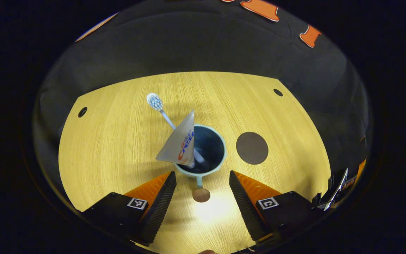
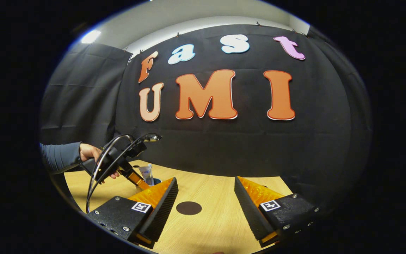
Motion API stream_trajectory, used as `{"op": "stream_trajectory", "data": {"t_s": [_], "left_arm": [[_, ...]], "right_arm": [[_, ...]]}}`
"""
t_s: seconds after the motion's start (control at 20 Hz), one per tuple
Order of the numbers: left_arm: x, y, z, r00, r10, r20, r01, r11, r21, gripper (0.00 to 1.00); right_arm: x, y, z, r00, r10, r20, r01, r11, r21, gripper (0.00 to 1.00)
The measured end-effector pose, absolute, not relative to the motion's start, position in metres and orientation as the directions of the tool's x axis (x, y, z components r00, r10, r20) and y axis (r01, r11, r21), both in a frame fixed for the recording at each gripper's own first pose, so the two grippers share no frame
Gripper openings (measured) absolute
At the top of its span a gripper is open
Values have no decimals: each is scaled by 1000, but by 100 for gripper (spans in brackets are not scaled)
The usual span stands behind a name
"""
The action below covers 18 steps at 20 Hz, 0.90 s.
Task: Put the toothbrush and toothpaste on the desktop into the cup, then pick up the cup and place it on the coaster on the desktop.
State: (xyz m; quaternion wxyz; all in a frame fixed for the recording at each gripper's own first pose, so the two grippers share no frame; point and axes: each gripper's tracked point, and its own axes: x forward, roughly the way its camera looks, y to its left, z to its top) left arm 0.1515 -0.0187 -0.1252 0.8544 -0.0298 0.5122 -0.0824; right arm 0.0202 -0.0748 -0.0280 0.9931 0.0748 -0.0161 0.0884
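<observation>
spreading across the lower half of both views, the wooden table point(image 1: 118, 148) has a curved far edge against the black cloth wall point(image 2: 224, 148), with a small round hole near each far corner. wide bare wood lies to the left of the cup and beyond it. the left tool point(image 1: 203, 192) hangs over the near part of the table, its jaws wide apart and gripping nothing, the cup's handle lying in the gap between them. the right tool point(image 2: 206, 204) is also spread open and empty, held higher and level, with the coaster seen between its jaws. in the right gripper view a hand point(image 2: 92, 155) in a grey sleeve point(image 2: 60, 155) holds the left tool over the cup. the cup point(image 1: 208, 165) stands upright near the table's middle. the toothpaste point(image 1: 180, 144) leans in it against the left rim, crimped end up. the toothbrush point(image 1: 160, 111) stands in it too, head slanting up to the far left. the coaster point(image 1: 252, 148), dark and round, lies just right of the cup, apart from it, with free wood all around.
</observation>
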Motion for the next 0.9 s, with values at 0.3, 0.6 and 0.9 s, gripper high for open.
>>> {"op": "stream_trajectory", "data": {"t_s": [0.3, 0.6, 0.9], "left_arm": [[161, -19, -104, 391, -104, -914, 102, 992, -70, 82], [163, -27, -97, 366, -69, -928, 112, 993, -30, 71], [160, -30, -98, 344, -44, -938, 78, 997, -18, 64]], "right_arm": [[9, -97, -41, 990, 138, 34, -142, 975, 168, 97], [6, -103, -51, 991, 134, 18, -135, 972, 194, 97], [-4, -104, -55, 991, 136, 4, -134, 971, 199, 97]]}}
